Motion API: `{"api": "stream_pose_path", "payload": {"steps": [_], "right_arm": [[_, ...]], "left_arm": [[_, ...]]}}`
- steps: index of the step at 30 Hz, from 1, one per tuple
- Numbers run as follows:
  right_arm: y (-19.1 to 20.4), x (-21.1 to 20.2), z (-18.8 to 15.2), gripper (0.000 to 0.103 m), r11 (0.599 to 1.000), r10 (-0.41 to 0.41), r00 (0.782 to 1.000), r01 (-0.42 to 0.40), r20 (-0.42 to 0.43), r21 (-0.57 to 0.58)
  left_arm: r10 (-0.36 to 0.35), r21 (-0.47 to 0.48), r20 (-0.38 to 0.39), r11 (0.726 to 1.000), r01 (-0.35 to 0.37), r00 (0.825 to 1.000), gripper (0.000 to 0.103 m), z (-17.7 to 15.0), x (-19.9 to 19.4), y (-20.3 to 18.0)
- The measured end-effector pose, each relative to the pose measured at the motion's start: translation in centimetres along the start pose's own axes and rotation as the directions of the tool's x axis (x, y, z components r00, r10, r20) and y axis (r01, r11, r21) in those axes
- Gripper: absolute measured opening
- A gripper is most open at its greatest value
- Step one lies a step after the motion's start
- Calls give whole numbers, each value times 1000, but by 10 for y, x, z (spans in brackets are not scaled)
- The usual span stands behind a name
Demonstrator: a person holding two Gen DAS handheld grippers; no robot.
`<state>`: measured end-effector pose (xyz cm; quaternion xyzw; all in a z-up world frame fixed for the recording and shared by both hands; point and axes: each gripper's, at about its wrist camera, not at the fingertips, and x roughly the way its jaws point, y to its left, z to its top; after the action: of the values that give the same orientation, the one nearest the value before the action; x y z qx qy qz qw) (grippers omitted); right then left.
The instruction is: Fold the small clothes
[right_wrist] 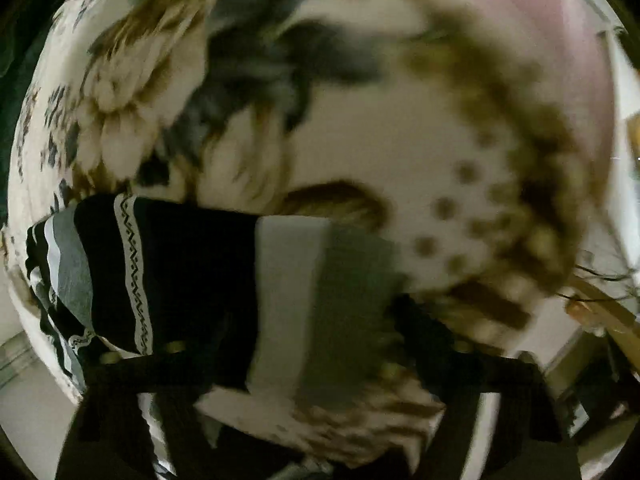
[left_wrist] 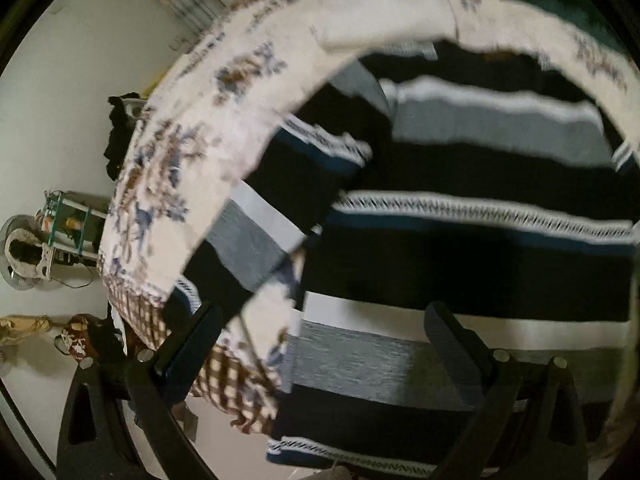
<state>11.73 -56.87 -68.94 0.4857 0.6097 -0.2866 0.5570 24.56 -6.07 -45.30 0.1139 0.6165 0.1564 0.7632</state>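
A striped sweater [left_wrist: 460, 264] with black, grey, white and blue bands lies spread on a cream floral bedspread [left_wrist: 180, 152]. My left gripper [left_wrist: 320, 332] points down over the sweater's near part. Its two black fingers [left_wrist: 188, 344] stand wide apart, with only flat cloth under them. The right wrist view is blurred. It shows the same sweater [right_wrist: 168, 272] lying on the floral bedspread [right_wrist: 380, 140]. My right gripper [right_wrist: 320, 360] hangs low over a grey and white band. Its dark fingers [right_wrist: 436, 340] stand apart either side of the cloth, and I see no pinch.
A brown checked bed skirt [left_wrist: 224, 384] hangs at the bed's edge. On the pale floor beside the bed are a round fan-like thing [left_wrist: 20, 256], a small green-framed rack [left_wrist: 68, 220] and slippers [left_wrist: 76, 344]. Wooden furniture [right_wrist: 608, 312] stands at the right.
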Motion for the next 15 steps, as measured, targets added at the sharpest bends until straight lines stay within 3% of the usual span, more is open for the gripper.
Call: {"api": "stream_pose_path", "payload": {"steps": [3, 9, 15], "right_arm": [[11, -5, -3, 11, 998, 21, 999, -18, 43, -68], [-4, -75, 28, 10, 988, 78, 976, -48, 202, -149], [15, -129, 77, 10, 981, 50, 960, 4, 276, -191]], "left_arm": [[-16, 36, -21, 999, 17, 1000, 103, 1, 22, -20], [-103, 52, 10, 993, 103, 995, 103, 13, 30, -41], [-194, 49, 29, 980, 193, 981, 103, 20, 30, -58]]}}
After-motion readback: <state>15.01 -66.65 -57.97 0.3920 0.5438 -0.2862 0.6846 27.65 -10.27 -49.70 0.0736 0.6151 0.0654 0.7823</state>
